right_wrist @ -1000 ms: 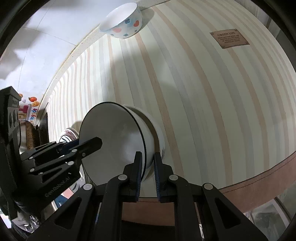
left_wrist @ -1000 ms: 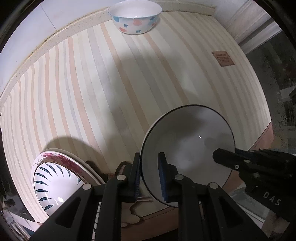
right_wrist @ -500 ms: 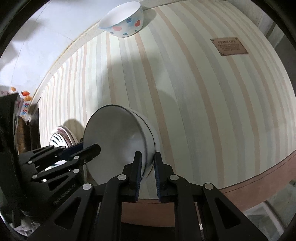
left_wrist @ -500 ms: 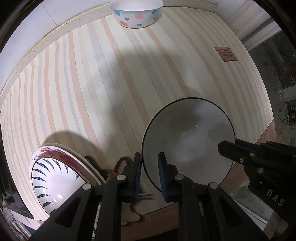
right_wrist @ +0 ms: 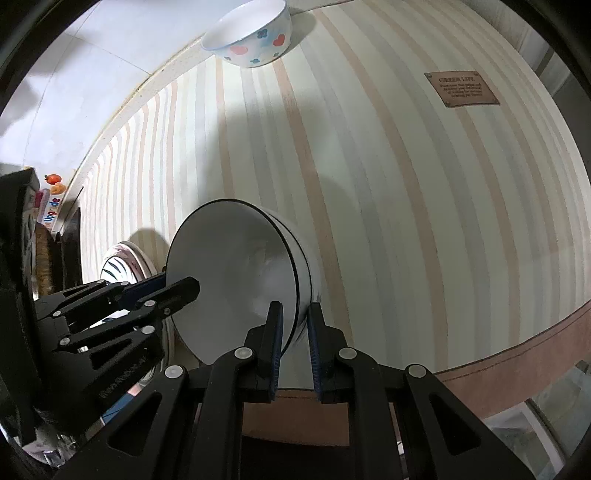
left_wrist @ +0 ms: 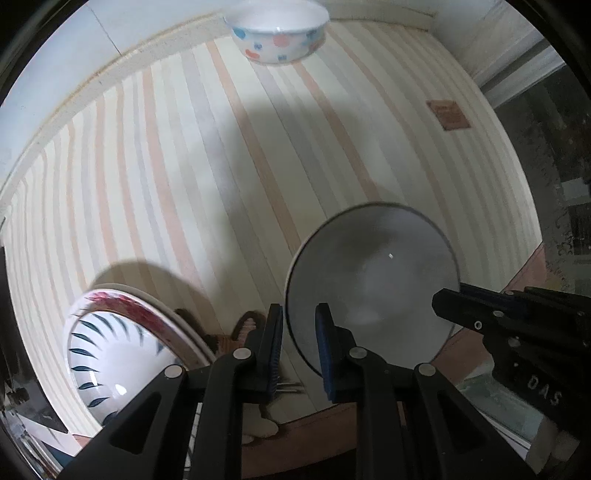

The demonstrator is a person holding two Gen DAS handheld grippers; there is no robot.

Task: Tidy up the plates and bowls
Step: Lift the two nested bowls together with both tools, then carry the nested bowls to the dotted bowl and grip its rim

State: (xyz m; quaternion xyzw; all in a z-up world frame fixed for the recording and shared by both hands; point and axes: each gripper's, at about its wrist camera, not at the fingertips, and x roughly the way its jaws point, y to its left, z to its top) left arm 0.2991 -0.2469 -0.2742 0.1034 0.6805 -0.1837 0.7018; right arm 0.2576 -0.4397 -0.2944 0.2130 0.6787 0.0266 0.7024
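A white bowl with a dark rim (left_wrist: 373, 280) (right_wrist: 240, 273) is held in the air above the striped table, gripped on both sides. My left gripper (left_wrist: 298, 328) (right_wrist: 183, 286) is shut on its left rim. My right gripper (right_wrist: 295, 325) (left_wrist: 448, 299) is shut on its right rim. A white bowl with pink hearts and blue flowers (left_wrist: 279, 35) (right_wrist: 251, 38) stands at the far edge of the table. A stack of plates with a blue leaf pattern and a red rim (left_wrist: 110, 347) (right_wrist: 123, 264) lies at the near left.
The striped tablecloth (left_wrist: 221, 166) (right_wrist: 369, 184) covers the table, with a brown label (left_wrist: 448, 115) (right_wrist: 461, 89) at the right. A white wall runs behind the far edge. Small colourful items (right_wrist: 51, 184) sit on a shelf at the left.
Both grippers have carried the dark-rimmed bowl a little higher and forward over the table. The flowered bowl now appears nearer. Both grips are unchanged.
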